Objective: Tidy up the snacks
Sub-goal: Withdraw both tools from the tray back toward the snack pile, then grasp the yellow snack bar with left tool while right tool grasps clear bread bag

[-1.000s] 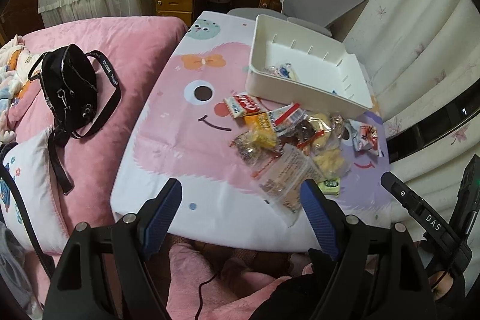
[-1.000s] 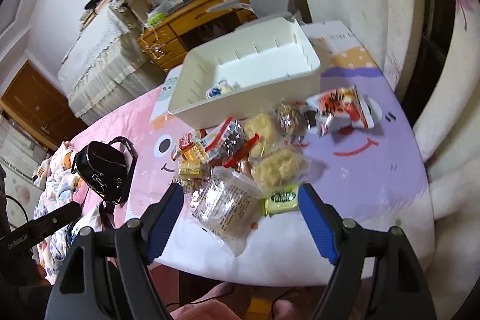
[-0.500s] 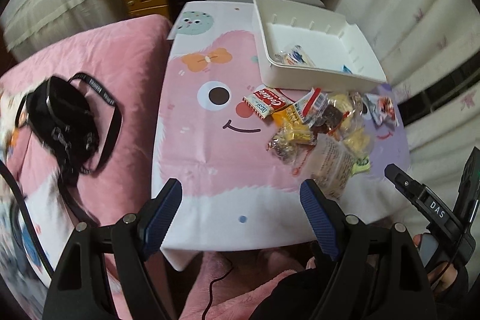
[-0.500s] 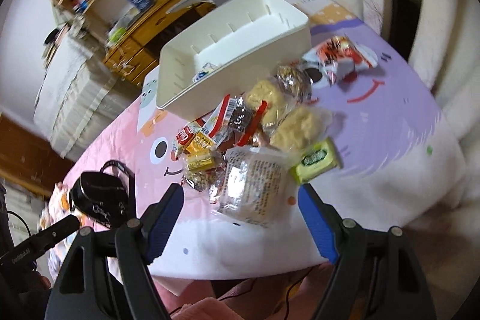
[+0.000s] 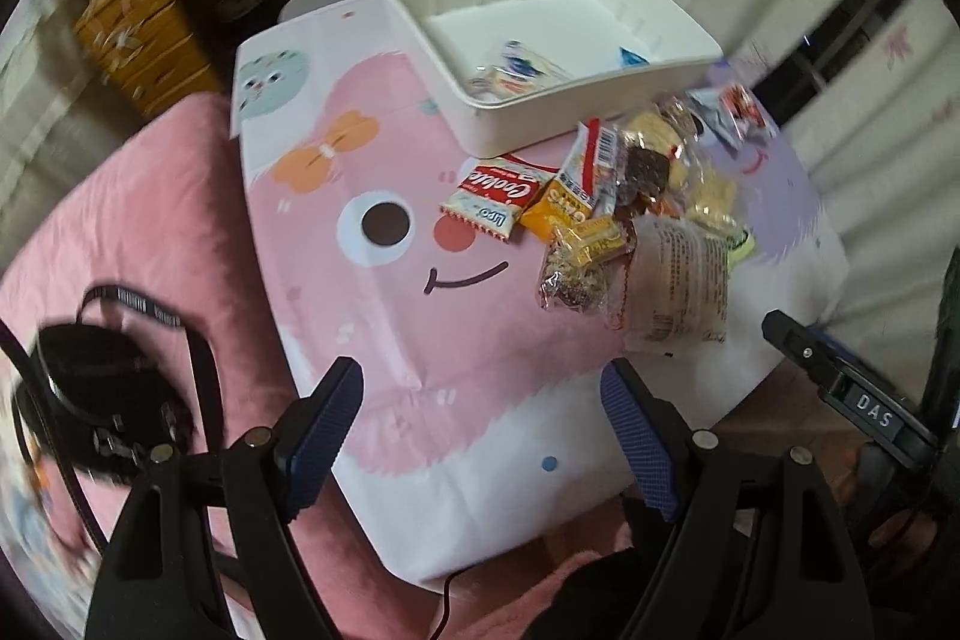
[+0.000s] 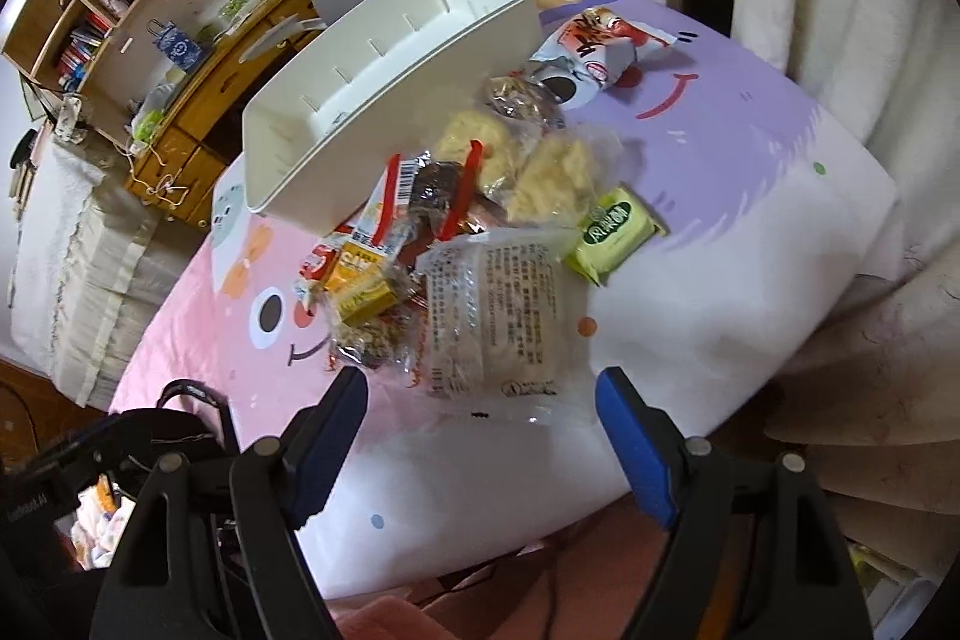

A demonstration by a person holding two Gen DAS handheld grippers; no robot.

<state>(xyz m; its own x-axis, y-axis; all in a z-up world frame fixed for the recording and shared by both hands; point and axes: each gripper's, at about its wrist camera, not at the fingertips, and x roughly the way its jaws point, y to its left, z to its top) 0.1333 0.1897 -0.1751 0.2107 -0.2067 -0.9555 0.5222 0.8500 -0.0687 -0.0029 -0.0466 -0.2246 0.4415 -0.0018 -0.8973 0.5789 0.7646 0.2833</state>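
Claws (image 5: 483, 394) (image 6: 480, 400) agape, level above snacks (image 6: 480, 244).

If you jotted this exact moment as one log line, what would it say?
left gripper: open, empty | right gripper: open, empty, facing clear packet | white bin: few snacks inside | snack pile: on table beside bin

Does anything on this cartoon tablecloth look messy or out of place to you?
Yes: the wrapped snacks lie in a jumbled, overlapping heap beside the white plastic bin, which holds only a few packets. A black strap bag sits on the pink bedding, unrelated to snacks.
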